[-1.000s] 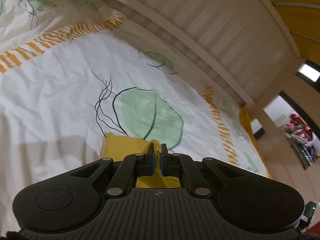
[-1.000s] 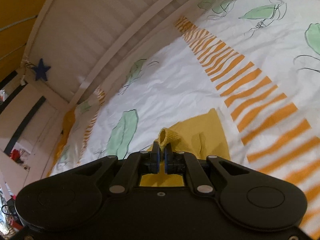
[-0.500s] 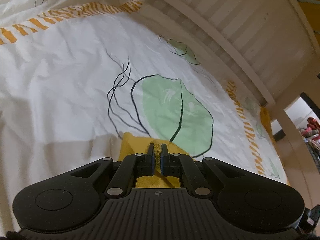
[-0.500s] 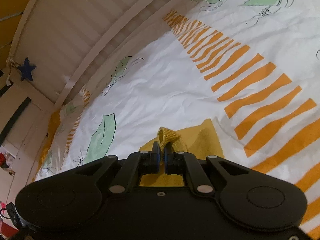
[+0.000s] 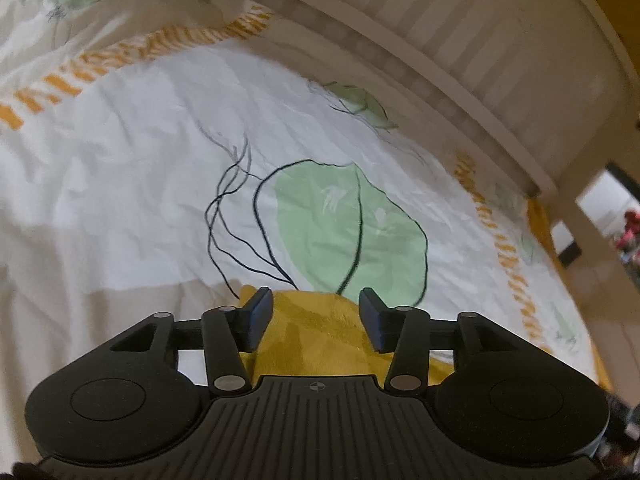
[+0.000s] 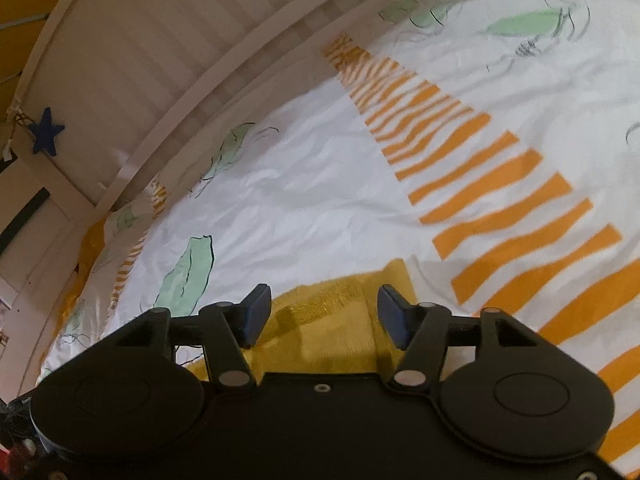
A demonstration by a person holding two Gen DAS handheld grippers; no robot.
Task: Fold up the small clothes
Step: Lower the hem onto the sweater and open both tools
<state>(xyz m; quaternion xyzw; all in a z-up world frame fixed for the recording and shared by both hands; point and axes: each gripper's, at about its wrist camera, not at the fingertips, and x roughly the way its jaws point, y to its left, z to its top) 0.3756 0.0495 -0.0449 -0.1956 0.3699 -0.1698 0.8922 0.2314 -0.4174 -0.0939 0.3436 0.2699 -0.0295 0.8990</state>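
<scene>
Left gripper [image 5: 316, 316] jaws just spread, released, yellow knit garment [image 5: 320, 336] loose between them, right gripper [image 6: 324, 316] likewise just released, garment flat on leaf-print bedsheet [image 5: 140, 184], at 6 o'clock of both views

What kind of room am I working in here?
Most likely a bedroom, perhaps a child's. The yellow garment lies on a bed's white leaf-print cover, a white slatted bed rail runs along the far side, and a blue star hangs nearby.

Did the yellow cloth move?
Yes. The yellow cloth dropped flat onto the bedsheet as the right gripper jaws opened.
</scene>
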